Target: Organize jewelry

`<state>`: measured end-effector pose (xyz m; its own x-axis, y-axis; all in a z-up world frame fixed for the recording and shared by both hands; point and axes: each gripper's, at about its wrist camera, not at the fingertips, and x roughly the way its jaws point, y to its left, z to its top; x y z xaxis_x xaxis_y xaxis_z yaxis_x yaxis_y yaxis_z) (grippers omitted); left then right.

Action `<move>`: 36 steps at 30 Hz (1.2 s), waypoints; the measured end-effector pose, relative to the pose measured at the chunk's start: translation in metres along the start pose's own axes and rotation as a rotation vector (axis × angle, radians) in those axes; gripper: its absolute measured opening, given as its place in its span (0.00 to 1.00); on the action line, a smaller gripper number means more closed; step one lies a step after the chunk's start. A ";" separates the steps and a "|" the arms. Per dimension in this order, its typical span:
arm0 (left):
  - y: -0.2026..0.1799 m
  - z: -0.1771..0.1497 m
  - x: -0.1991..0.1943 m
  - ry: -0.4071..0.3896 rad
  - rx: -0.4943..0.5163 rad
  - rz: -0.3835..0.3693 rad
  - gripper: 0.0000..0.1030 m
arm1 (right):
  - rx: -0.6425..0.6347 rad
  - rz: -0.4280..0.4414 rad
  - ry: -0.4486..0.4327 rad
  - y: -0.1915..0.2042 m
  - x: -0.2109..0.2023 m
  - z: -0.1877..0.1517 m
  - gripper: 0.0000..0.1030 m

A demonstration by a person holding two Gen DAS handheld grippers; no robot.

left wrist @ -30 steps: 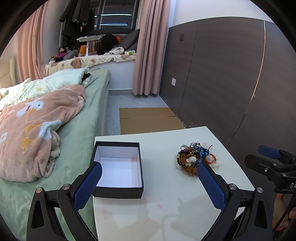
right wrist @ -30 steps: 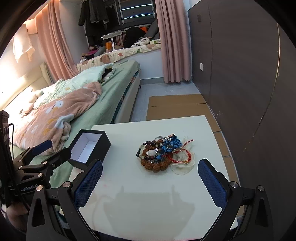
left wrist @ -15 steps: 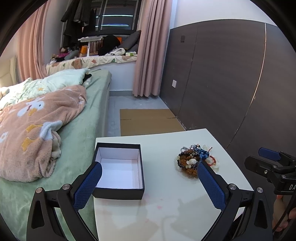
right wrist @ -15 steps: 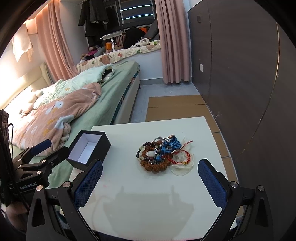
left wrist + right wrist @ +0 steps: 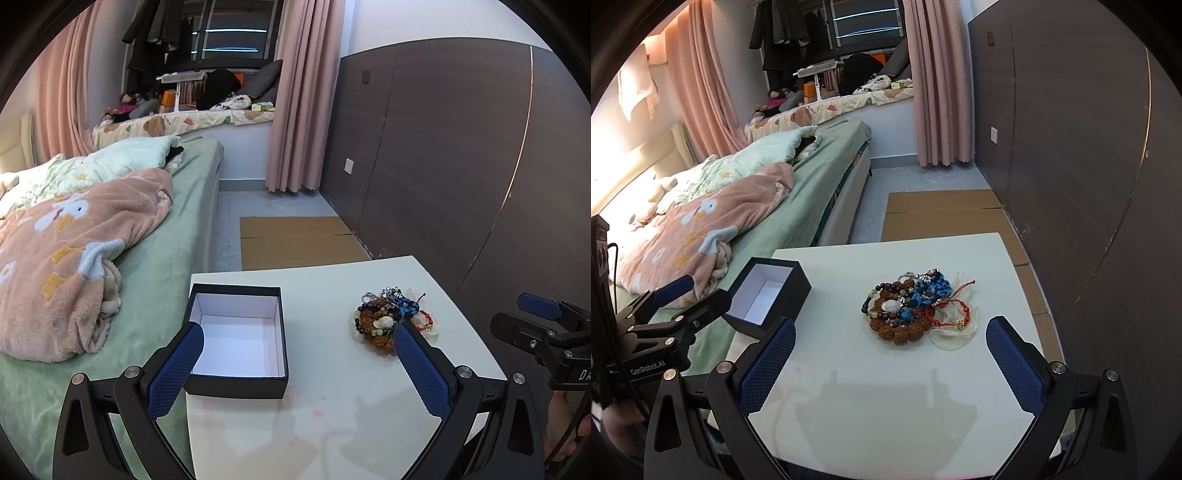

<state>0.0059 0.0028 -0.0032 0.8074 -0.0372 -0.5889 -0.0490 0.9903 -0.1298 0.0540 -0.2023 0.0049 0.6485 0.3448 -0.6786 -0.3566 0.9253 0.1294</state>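
Note:
A pile of jewelry lies on the white table: brown bead bracelets, a blue braided cord, a red string bracelet and a pale pouch. The same pile shows on the table's right side in the left wrist view. An empty black box with a white inside stands at the table's left edge, seen also as the box in the right wrist view. My left gripper hangs open above the table's near side, nothing between its fingers. My right gripper is open too, short of the pile.
A bed with a pink blanket lies along the table's left side. A dark panelled wall runs on the right. Flattened cardboard covers the floor beyond the table. A hand holds the right gripper.
Both cameras have pulled back and up slightly, so the box and pile sit a little farther off. Both grippers stay open, and nothing on the table has moved.

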 end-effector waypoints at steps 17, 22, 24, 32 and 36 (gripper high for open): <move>-0.001 0.000 0.000 -0.001 0.002 0.001 1.00 | -0.005 -0.001 0.000 0.001 -0.001 -0.001 1.00; -0.001 -0.001 -0.002 -0.006 0.000 0.003 1.00 | -0.004 -0.002 0.000 0.001 -0.001 0.000 1.00; 0.000 -0.001 -0.002 -0.006 -0.001 0.001 1.00 | -0.004 -0.001 0.000 0.001 -0.001 -0.001 1.00; -0.005 0.005 0.003 -0.010 -0.003 -0.013 1.00 | 0.043 -0.004 0.007 -0.008 0.002 0.004 1.00; -0.007 0.010 0.015 0.002 -0.024 -0.027 1.00 | 0.121 -0.008 0.019 -0.024 0.011 0.009 1.00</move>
<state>0.0246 -0.0034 -0.0034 0.8075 -0.0637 -0.5865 -0.0416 0.9855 -0.1643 0.0756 -0.2197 0.0008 0.6376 0.3349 -0.6938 -0.2667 0.9408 0.2091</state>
